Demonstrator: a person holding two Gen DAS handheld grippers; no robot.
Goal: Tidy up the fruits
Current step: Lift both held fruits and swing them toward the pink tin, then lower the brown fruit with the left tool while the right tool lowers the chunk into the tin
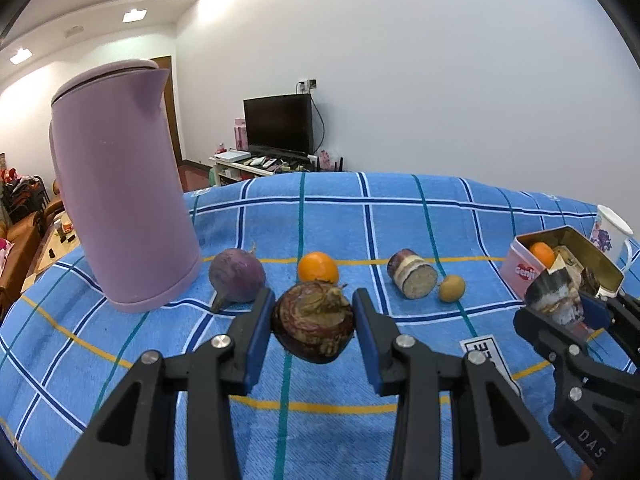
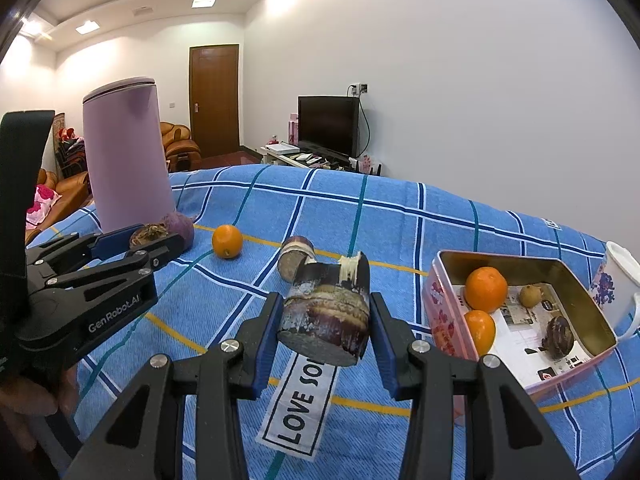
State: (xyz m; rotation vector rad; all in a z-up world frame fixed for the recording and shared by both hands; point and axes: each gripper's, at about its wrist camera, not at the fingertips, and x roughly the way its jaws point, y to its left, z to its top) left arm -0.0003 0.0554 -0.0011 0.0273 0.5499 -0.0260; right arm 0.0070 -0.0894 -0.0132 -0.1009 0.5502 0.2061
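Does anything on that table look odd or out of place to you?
A purple kettle stands among the fruit on the blue cloth. Also, the cane piece in the right gripper looks weathered, its skin patchy white.

A dark, flattened water chestnut (image 1: 314,326) sits clamped off the cloth, knobbly top up. At its 10 o'clock lies a purple round root (image 1: 237,276), at 12 an orange (image 1: 318,267), at 2 a cut sugarcane stub (image 1: 412,274) with a small tan longan (image 1: 452,288). Another sugarcane piece (image 2: 326,312) hangs gripped; at its 3 o'clock the pink tin (image 2: 438,304) holds 2 oranges (image 2: 485,289).
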